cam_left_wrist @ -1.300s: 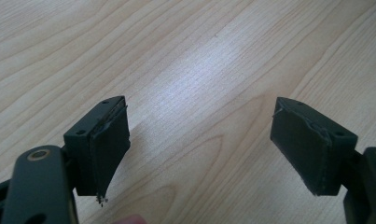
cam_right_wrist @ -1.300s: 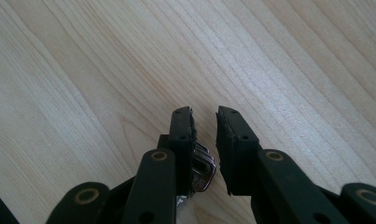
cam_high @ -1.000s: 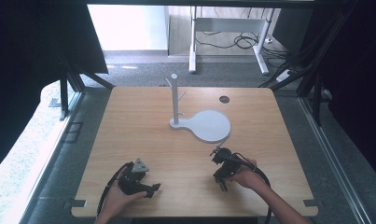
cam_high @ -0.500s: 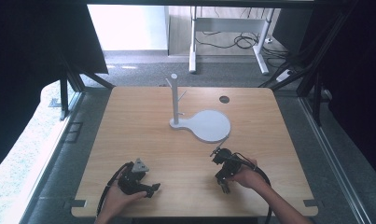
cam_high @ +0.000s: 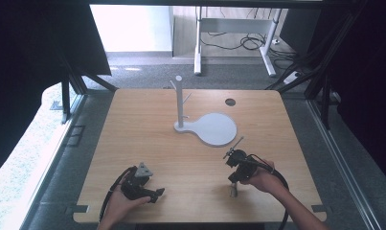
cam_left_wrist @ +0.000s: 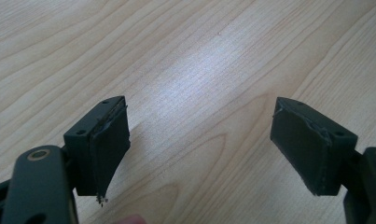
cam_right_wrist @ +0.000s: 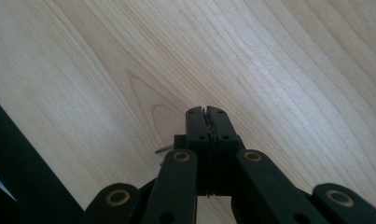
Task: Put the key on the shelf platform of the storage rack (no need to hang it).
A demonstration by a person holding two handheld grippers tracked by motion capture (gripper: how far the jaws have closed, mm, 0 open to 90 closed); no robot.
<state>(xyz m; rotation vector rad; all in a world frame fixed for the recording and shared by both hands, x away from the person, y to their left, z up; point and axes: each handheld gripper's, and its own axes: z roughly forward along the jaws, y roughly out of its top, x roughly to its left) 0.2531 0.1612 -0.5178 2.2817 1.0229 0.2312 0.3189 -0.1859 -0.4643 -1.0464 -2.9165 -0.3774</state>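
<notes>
My right gripper (cam_right_wrist: 207,111) is clenched on nothing, left gripper (cam_left_wrist: 199,149) released, both over bare table (cam_high: 147,124) (white stand (cam_high: 200,122) nearby, untouched). Nothing done yet; the whole job remains.

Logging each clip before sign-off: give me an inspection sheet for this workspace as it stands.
Surface: light wooden table, bare grain, dark round hole near the far edge.
Job's things: white stand with upright pegged post and round flat base, beyond both claws.
Clutter: nothing seen.
Grippers: left claw open, nothing between the pads; right claw shut, pads together, nothing held.
Cables: black cable loops from the right claw; more lie on the floor beyond.
Surroundings: grey floor, white desk legs, dark side panels.
</notes>
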